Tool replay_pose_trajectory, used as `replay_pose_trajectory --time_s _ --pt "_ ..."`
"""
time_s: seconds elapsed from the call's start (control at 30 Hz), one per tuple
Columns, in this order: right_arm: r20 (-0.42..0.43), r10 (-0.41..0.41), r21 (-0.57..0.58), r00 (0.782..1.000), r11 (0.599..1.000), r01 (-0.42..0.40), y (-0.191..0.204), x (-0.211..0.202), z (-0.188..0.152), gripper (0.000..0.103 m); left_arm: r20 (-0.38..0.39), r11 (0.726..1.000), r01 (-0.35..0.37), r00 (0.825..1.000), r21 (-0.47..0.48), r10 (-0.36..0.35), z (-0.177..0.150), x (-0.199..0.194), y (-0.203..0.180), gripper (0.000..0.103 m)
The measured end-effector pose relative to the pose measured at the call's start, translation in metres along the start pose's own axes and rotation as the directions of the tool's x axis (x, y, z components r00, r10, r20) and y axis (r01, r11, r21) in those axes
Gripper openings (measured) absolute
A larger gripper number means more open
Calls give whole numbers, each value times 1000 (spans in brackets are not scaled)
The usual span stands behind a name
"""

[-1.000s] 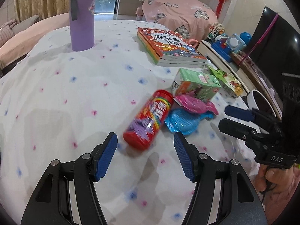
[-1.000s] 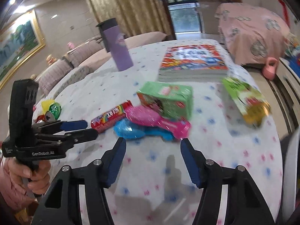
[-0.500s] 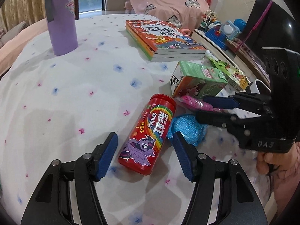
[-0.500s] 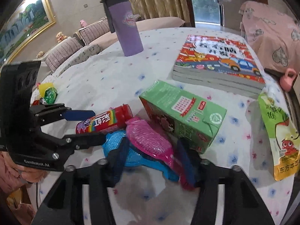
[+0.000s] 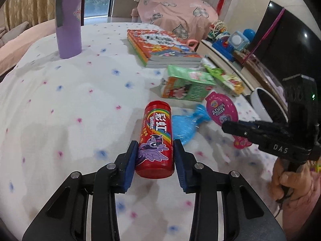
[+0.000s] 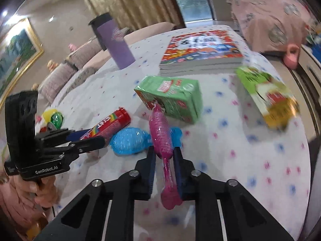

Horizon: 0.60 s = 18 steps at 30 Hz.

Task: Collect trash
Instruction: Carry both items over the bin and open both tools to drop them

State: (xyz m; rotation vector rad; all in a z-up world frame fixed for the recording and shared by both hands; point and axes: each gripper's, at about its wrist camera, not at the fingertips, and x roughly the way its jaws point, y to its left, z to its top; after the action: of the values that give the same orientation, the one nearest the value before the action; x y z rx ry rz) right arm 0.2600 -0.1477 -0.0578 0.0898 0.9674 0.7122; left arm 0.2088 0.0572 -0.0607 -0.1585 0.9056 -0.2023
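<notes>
A red Skittles can (image 5: 157,134) lies on the white spotted tablecloth (image 5: 70,110). My left gripper (image 5: 154,154) is closing around its near end, and both blue pads touch its sides. The left gripper (image 6: 94,137) also shows in the right wrist view, with the can (image 6: 112,123) in its jaws. My right gripper (image 6: 163,154) is closing on a pink candy wrapper (image 6: 160,128), which stands on edge between the pads. The left wrist view shows that wrapper (image 5: 221,109) raised at the tip of the right gripper (image 5: 226,125). A blue wrapper (image 6: 129,141) lies between the two grippers.
A green carton (image 6: 172,98) lies just behind the wrappers, with a green and yellow pouch (image 6: 266,96) to its right. Stacked books (image 6: 202,48) and a purple tumbler (image 6: 118,42) stand farther back. A white-rimmed container (image 5: 260,104) sits past the table's right edge.
Both grippers moved forward and narrowed. The left pads now touch the red can's sides. The right pads came in on the pink wrapper, which has tipped up on edge off the blue one.
</notes>
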Motion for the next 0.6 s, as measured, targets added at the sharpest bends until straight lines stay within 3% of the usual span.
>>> replay_pose_trajectory --time_s 0.3,0.6 --pt "85 -9 97 996 995 1 -6 -49 -37 15 30 994 107 994 33 -108 -13 -19 -54 34" --pt "175 -89 199 980 979 53 -33 -108 -64 15 13 977 183 983 106 -185 -15 -13 -112 34"
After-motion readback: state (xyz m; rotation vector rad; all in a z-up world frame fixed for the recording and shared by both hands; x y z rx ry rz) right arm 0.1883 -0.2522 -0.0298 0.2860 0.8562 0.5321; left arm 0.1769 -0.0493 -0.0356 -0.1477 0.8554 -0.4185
